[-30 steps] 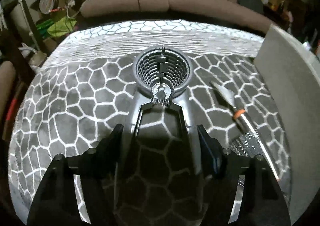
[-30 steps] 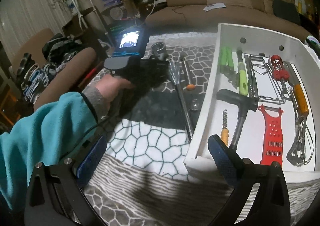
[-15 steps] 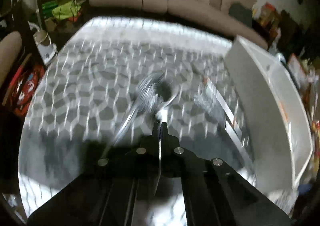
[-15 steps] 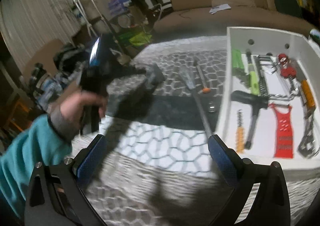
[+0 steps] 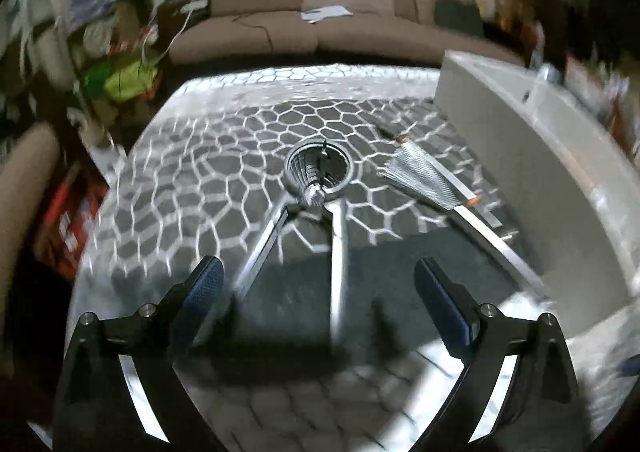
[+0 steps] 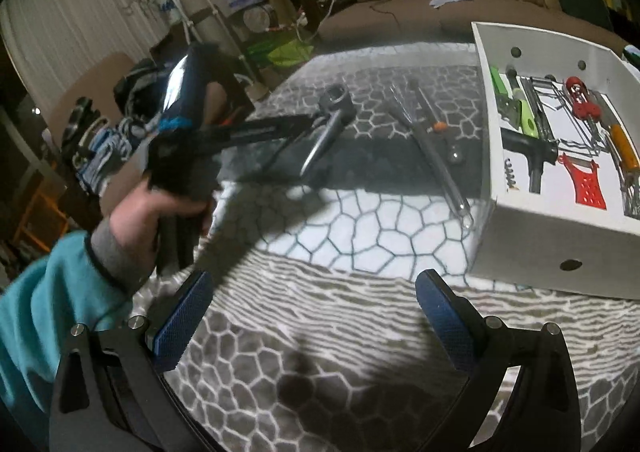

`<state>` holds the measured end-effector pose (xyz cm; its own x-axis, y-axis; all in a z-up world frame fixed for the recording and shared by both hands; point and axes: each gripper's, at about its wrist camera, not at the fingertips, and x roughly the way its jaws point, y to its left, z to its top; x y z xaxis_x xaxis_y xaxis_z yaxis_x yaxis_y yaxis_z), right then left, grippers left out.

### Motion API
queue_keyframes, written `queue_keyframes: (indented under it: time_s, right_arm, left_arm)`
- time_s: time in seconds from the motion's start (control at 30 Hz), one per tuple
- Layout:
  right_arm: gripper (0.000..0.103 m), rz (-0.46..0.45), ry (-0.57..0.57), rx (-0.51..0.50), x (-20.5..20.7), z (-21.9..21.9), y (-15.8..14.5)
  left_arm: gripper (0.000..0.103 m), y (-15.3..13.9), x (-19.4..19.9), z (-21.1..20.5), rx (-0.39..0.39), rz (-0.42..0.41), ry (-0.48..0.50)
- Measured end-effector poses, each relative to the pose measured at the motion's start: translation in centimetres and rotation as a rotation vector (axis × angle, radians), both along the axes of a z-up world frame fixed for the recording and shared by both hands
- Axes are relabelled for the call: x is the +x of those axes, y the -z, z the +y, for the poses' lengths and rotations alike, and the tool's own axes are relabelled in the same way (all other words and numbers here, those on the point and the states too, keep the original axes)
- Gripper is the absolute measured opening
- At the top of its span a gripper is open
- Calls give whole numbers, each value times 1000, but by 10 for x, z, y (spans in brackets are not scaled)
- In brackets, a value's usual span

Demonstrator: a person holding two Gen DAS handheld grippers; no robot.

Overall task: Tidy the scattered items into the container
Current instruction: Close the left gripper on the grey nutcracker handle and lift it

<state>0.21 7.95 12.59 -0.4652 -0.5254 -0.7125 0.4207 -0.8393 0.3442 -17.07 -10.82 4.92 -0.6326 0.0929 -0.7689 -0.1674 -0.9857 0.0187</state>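
Observation:
A metal two-handled press with a round slotted cup lies on the patterned cloth, its handles pointing toward my left gripper. The left gripper is open, its pads either side of the handle ends, not touching. The press also shows in the right wrist view, with the left gripper's fingers over its handles. A flat wire whisk and an orange-banded utensil lie right of the press, beside the white container. My right gripper is open and empty near the table's front edge.
The container holds several tools: a green-handled one, a red grater, a black-handled tool, a red corkscrew. A brown sofa stands behind the table. Clutter lies to the left.
My left gripper was shut half a second ago and is now open, drawn back from the press, which lies on the cloth with handles spread. The right gripper stayed open.

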Motion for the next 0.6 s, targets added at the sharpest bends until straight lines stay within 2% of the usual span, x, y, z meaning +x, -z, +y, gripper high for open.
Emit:
queue_keyframes:
  time_s: [0.07, 0.13, 0.2, 0.23, 0.27, 0.33, 0.5, 0.6]
  right_arm:
    - [103, 0, -6, 6, -2, 0, 2]
    - [103, -9, -11, 11, -5, 0, 6]
    - [103, -21, -19, 9, -8, 0, 8]
    - [103, -25, -24, 9, -9, 0, 8]
    - [103, -28, -28, 11, -10, -1, 9]
    - [103, -33, -36, 11, -11, -2, 9]
    - [103, -57, -59, 30, -9, -8, 17]
    - [103, -68, -63, 27, -8, -11, 20]
  left_arm:
    - [96, 12, -18, 8, -66, -23, 34]
    - [93, 30, -38, 14, -115, -89, 88]
    - [82, 46, -48, 21, -164, -118, 121]
    - [70, 49, -50, 20, -181, -120, 118]
    - [70, 53, -53, 17, -179, -132, 116]
    - [70, 54, -59, 6, -93, -158, 121]
    - [66, 53, -60, -1, -39, -172, 106]
    - [66, 45, -52, -13, 76, -193, 76]
